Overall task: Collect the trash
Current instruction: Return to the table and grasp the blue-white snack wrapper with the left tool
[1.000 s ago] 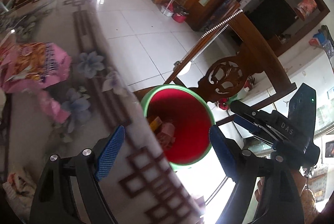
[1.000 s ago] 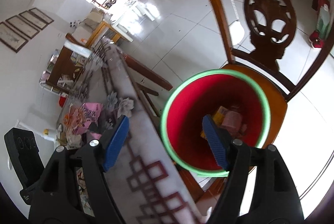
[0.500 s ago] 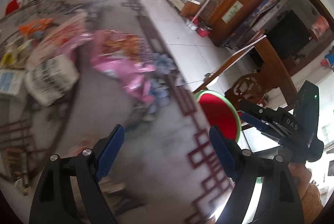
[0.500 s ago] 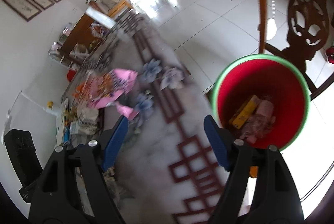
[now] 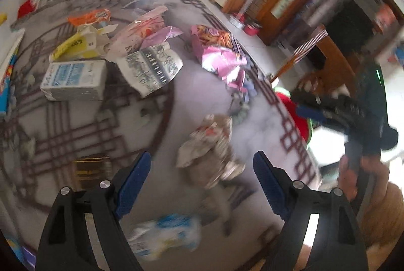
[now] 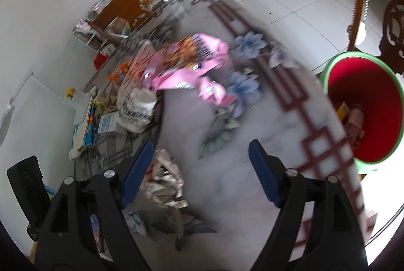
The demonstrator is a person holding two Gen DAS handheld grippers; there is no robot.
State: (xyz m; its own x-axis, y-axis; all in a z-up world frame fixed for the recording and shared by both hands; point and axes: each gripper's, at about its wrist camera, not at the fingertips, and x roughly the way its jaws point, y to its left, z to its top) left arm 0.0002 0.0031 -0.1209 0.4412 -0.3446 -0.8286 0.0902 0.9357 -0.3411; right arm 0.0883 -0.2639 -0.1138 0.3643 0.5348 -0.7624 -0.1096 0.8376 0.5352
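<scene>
Trash litters the patterned table (image 5: 156, 124). A crumpled grey wrapper (image 5: 209, 152) lies just beyond my left gripper (image 5: 202, 170), which is open and empty. Farther off are a pink snack bag (image 5: 219, 54), a black-and-white printed bag (image 5: 151, 66), a blue-and-white carton (image 5: 73, 79) and a yellow-and-white box (image 5: 78, 44). My right gripper (image 6: 200, 157) hangs over bare table, its jaws opening with nothing between them. The crumpled wrapper (image 6: 164, 177) sits by its left finger and the pink bag (image 6: 192, 64) farther ahead. The red bin (image 6: 366, 104) with a green rim stands off the table's right edge, trash inside.
A carved wooden chair (image 6: 394, 18) stands behind the bin. A blue-and-white wrapper (image 5: 166, 233) and a gold packet (image 5: 91, 167) lie near my left gripper. A hand (image 5: 353, 175) holds the right gripper (image 5: 328, 109) by the red bin (image 5: 290, 109). White tiled floor (image 6: 290, 1) lies beyond the table edge.
Both grippers swung from over the red bin to over the table; the bin slid to the right edge of each view. More trash came into sight. The right jaws widened slightly.
</scene>
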